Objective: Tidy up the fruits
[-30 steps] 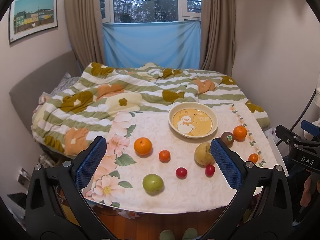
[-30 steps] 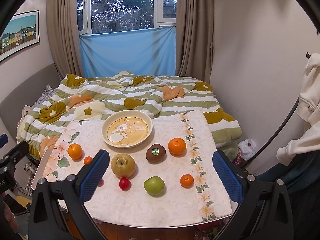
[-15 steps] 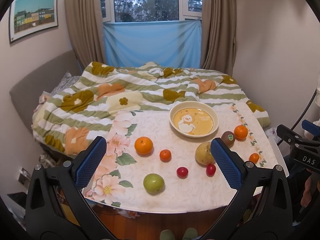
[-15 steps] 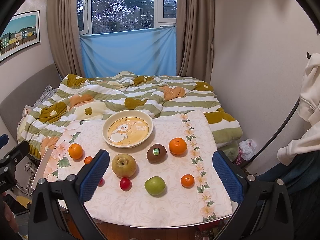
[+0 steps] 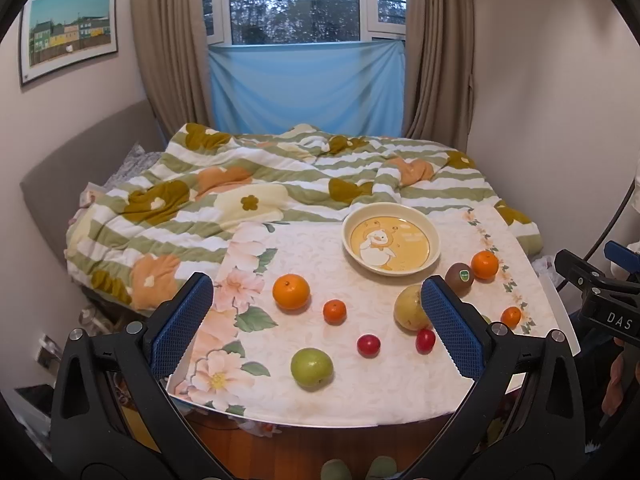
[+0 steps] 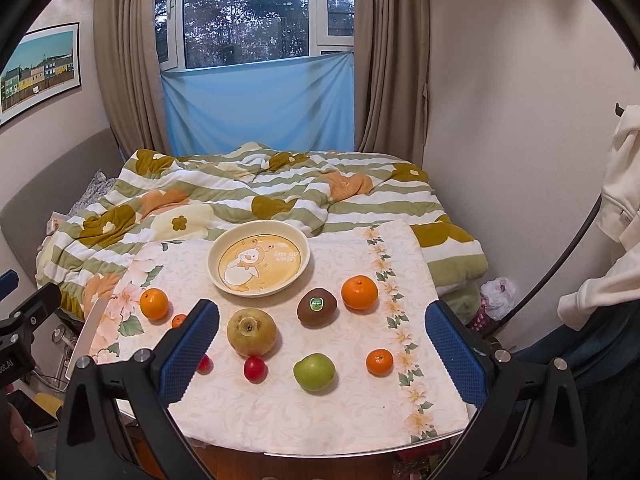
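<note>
A cream plate [image 5: 391, 238] [image 6: 259, 262] with a duck picture sits empty at the back of the cloth-covered table [image 5: 280, 396]. Loose fruit lies in front of it: a big orange [image 5: 291, 291], a small orange [image 5: 335, 311], a green apple [image 5: 311, 368] [image 6: 314, 372], two red fruits [image 5: 368, 345] [image 6: 255, 369], a yellow pear [image 5: 409, 313] [image 6: 251, 331], a kiwi [image 6: 317, 307] and another orange [image 6: 359, 292]. My left gripper [image 5: 316, 322] is open above the table's near left side. My right gripper [image 6: 322, 342] is open over the near right side. Neither holds anything.
A bed with a striped flowered quilt [image 5: 256, 184] lies straight behind the table. Walls close in on the right [image 6: 520, 120], where a white garment [image 6: 616, 216] hangs. A small mandarin [image 6: 379, 361] sits near the cloth's right border. The table's near edge [image 6: 320, 456] is just below my grippers.
Both views have shifted only slightly; the fruit and plate have stayed put and both grippers have remained open.
</note>
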`<action>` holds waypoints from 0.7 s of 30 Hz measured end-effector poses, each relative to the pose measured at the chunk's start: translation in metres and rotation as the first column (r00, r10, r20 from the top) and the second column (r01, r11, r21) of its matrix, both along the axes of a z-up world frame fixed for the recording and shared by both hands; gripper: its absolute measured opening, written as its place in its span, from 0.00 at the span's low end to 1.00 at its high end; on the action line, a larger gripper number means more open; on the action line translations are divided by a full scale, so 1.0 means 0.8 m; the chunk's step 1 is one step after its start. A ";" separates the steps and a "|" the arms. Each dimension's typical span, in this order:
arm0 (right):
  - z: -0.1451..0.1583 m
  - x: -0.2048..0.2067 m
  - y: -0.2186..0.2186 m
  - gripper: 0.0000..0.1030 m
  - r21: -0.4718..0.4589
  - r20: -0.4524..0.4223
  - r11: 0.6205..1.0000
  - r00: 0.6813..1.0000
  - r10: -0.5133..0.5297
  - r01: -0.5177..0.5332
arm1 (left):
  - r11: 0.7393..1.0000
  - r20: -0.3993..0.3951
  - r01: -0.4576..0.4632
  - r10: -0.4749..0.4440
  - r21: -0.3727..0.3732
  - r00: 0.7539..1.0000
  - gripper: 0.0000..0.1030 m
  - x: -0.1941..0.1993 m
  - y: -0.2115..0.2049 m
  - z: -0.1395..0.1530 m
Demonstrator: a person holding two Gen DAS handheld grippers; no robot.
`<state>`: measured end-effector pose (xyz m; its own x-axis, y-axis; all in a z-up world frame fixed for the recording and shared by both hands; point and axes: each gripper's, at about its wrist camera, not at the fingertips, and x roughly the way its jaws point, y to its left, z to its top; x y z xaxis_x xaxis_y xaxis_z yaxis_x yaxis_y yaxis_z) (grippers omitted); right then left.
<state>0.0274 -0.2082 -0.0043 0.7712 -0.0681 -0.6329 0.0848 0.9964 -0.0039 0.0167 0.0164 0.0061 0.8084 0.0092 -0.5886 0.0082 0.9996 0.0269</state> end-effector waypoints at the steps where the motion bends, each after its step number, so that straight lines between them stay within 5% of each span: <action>1: 0.000 0.000 0.001 1.00 -0.001 0.001 1.000 1.000 0.000 0.000 | 1.000 0.000 0.000 0.000 -0.001 1.000 1.00 0.000 0.002 0.001; 21: 0.000 0.001 0.004 1.00 -0.002 -0.005 1.000 1.000 0.009 -0.009 | 1.000 -0.022 -0.009 0.009 -0.006 1.000 1.00 0.004 0.017 -0.008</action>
